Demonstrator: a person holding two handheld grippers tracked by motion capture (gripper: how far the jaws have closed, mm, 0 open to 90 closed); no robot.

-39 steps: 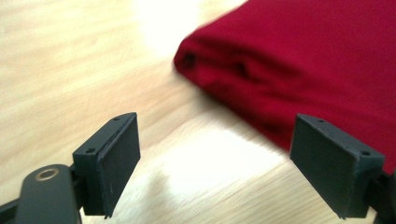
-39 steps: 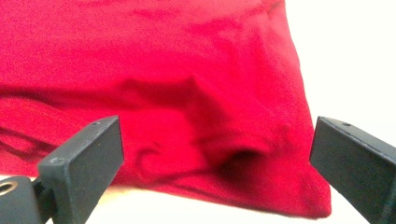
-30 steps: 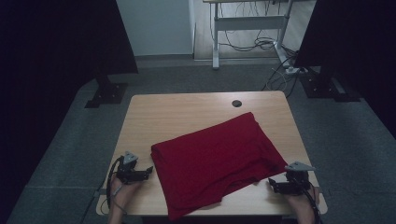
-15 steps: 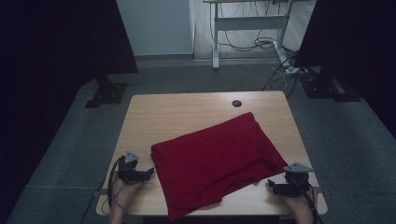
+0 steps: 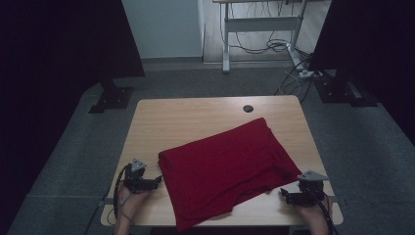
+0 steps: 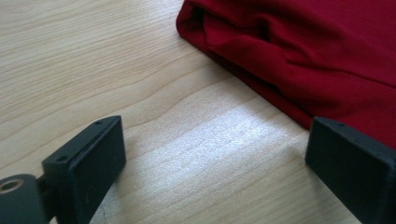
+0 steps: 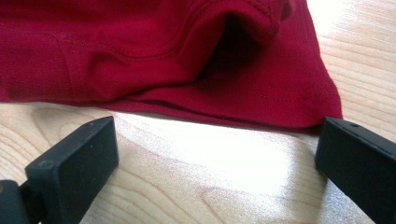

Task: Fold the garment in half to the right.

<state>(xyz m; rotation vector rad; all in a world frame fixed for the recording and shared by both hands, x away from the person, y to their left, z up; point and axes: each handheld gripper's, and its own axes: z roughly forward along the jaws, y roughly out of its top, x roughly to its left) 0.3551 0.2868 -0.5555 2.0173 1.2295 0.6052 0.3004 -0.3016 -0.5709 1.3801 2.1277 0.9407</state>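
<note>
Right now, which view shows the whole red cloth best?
The high view: the cloth lies folded on the table, its full outline visible. The left gripper view shows one folded edge and corner. The right gripper view shows a stitched hem and an open fold.

The red cloth (image 5: 227, 171) covers the middle of the counter (image 5: 195, 117). Bare wood lies behind it and along both side edges, where a hand could pass.

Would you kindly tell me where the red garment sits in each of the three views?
High view: red garment spread mid-table, between both grippers.
Left gripper view: upper right, beyond the fingers.
Right gripper view: across the top.
Shared landmark: the light wooden table.
</note>
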